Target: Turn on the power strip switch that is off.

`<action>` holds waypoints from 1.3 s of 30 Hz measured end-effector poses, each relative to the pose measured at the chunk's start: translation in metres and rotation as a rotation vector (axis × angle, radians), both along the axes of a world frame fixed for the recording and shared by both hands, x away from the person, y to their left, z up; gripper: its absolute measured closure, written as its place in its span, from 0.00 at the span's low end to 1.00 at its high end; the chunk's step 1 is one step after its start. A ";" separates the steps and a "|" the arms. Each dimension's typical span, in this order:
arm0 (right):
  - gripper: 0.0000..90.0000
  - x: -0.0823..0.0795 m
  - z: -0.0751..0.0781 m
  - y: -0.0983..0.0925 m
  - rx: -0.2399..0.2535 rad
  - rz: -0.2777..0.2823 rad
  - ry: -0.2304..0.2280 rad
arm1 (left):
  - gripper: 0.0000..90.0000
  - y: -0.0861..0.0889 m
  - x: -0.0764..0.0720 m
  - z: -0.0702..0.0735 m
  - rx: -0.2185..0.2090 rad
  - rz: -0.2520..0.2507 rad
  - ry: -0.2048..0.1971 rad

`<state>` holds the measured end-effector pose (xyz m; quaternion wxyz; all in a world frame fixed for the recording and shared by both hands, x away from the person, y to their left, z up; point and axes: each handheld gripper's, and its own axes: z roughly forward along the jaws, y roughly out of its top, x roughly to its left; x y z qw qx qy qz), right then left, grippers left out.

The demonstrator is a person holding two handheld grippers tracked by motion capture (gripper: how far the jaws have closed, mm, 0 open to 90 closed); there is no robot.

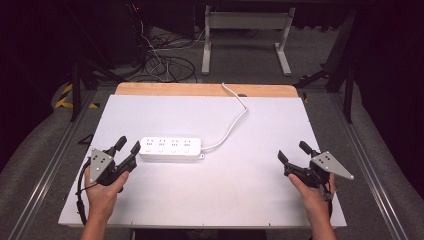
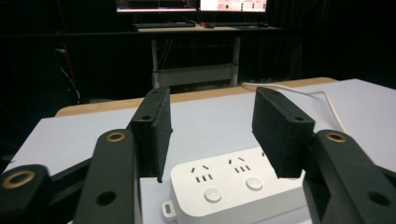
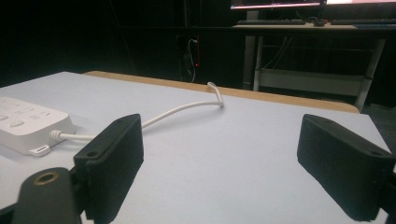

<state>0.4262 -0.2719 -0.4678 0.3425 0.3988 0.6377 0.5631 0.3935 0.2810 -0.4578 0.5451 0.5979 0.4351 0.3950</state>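
White tabletop [image 1: 165, 195], dark cabled floor [image 1: 165, 65]

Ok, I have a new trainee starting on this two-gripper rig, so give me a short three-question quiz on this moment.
1. True or false: the left gripper is shut on the power strip.
2. Which gripper is nearer the power strip? A) left B) right C) both equally near
3. Fill in: the strip's white cable runs toward the ____ edge of the white table.

Key:
1. False; its jaws stand open, by the strip's end.
2. A; the right gripper, also open, is well off to the side.
3. Far; it goes over the wooden strip there.
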 end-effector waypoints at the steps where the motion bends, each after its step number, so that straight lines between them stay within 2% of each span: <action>1: 0.17 0.000 0.000 0.000 -0.002 -0.002 -0.005 | 0.48 0.000 -0.001 0.000 0.000 0.005 -0.005; 2: 0.17 0.000 0.000 0.000 -0.002 -0.002 -0.005 | 0.48 0.001 -0.002 0.000 0.003 0.010 -0.008; 4: 0.17 0.000 0.001 0.000 0.000 -0.002 -0.007 | 0.40 0.002 -0.005 0.000 0.005 0.020 -0.011; 6: 0.17 0.000 0.001 0.000 0.000 -0.002 -0.007 | 0.36 0.003 -0.008 0.001 0.009 0.032 -0.020; 8: 0.17 0.000 0.001 0.000 -0.003 -0.003 -0.008 | 0.23 0.004 -0.011 0.001 0.025 0.037 -0.036; 11: 0.17 -0.001 0.001 0.000 -0.002 -0.003 -0.005 | 0.21 0.006 -0.015 0.000 0.039 0.042 -0.035; 15: 0.17 -0.001 0.001 0.001 -0.003 -0.005 -0.005 | 0.11 0.007 -0.017 -0.003 0.035 0.077 -0.046; 20: 0.17 -0.001 0.001 0.002 -0.007 -0.001 -0.008 | 0.11 0.006 -0.019 -0.004 0.060 0.084 -0.056; 23: 0.17 -0.002 0.001 0.001 -0.005 -0.002 -0.009 | 0.08 0.007 -0.020 -0.005 0.054 0.106 -0.073; 31: 0.17 -0.003 0.001 -0.001 -0.001 -0.007 -0.007 | 0.08 0.007 -0.020 -0.009 0.069 0.127 -0.063; 39: 0.17 -0.003 0.001 0.000 -0.002 -0.008 -0.007 | 0.08 0.002 -0.020 -0.010 0.076 0.114 -0.060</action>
